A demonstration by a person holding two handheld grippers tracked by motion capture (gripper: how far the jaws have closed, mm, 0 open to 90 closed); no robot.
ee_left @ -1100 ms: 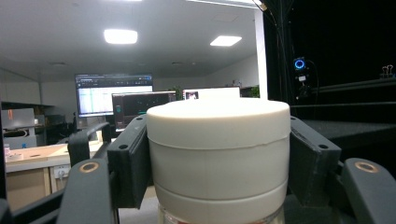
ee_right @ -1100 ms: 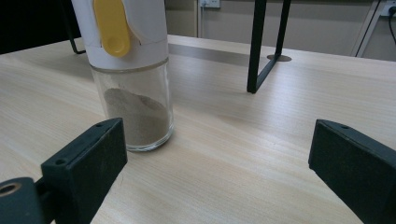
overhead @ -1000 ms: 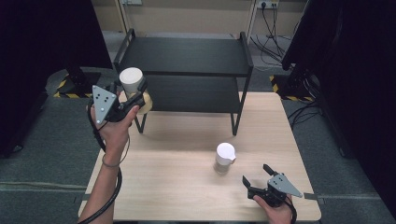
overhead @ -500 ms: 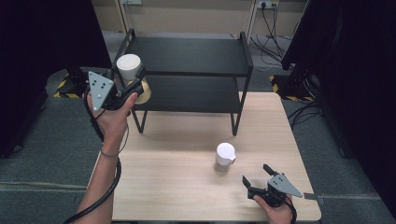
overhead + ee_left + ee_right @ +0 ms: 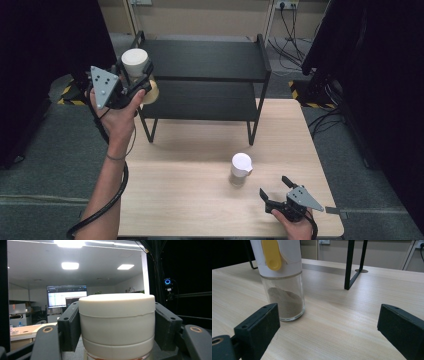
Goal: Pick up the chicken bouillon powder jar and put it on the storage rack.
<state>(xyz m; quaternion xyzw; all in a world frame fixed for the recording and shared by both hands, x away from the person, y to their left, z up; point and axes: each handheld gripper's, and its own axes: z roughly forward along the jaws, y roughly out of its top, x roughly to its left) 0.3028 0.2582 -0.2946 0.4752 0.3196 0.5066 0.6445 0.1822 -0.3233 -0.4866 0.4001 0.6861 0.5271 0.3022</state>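
Observation:
My left gripper is shut on a jar with a wide white cap, held up in the air at the left end of the black shelf rack. In the left gripper view both pads press the white cap from either side. A second glass jar with a white cap stands on the wooden table. My right gripper rests low near the table's front right, open, just right of that jar. The right gripper view shows the jar holding brown powder, with a yellow tab on its cap, ahead of the left jaw.
The two-tier black rack stands at the back of the table, its leg beyond the jar. A black cable trails from my left forearm. Dark curtains flank both sides, and grey floor lies left of the table.
My left hand has lifted the white-capped jar higher, up to the level of the rack's top shelf. The right gripper and the jar on the table have not moved.

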